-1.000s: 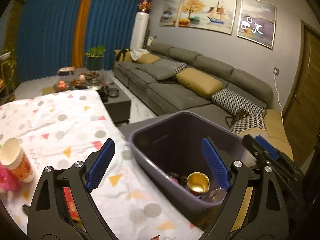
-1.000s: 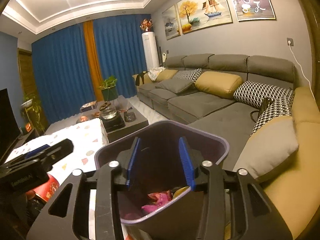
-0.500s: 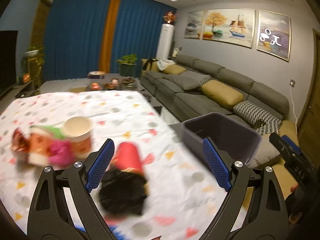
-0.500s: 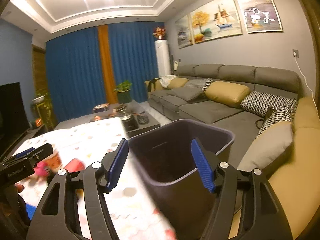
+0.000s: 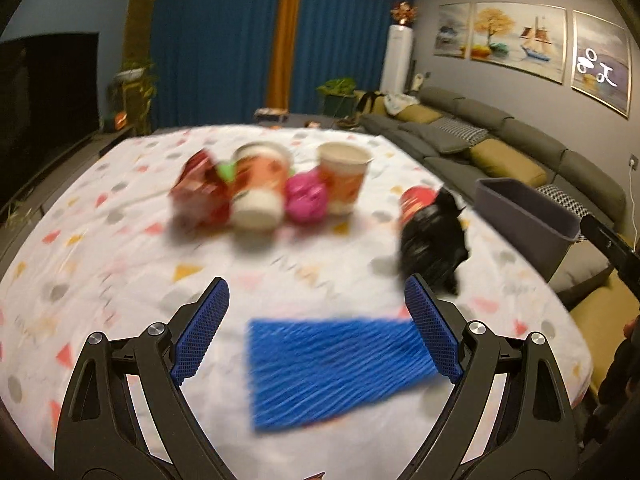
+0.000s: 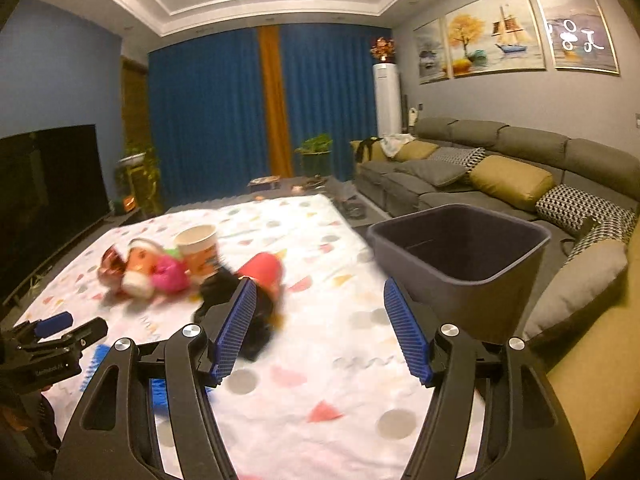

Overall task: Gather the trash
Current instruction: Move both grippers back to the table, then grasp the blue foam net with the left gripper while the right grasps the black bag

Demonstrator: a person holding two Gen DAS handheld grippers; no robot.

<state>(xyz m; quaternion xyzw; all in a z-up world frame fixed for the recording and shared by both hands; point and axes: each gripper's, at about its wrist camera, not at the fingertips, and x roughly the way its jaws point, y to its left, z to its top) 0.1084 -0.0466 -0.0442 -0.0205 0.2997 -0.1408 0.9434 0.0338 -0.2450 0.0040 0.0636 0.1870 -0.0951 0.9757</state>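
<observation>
Both claws are wide apart and hold nothing. The left gripper (image 5: 316, 320) points at the trash: cups (image 5: 344, 182), a pink ball (image 5: 306, 198), a blue sheet (image 5: 336, 364). The bin (image 6: 460, 256) waits at two o'clock of the right gripper (image 6: 320, 328), by the table (image 6: 360, 360) edge, so drops are easy.

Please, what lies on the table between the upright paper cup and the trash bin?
In the right wrist view, a red cup on its side and a crumpled black bag lie between the paper cup and the bin.
</observation>
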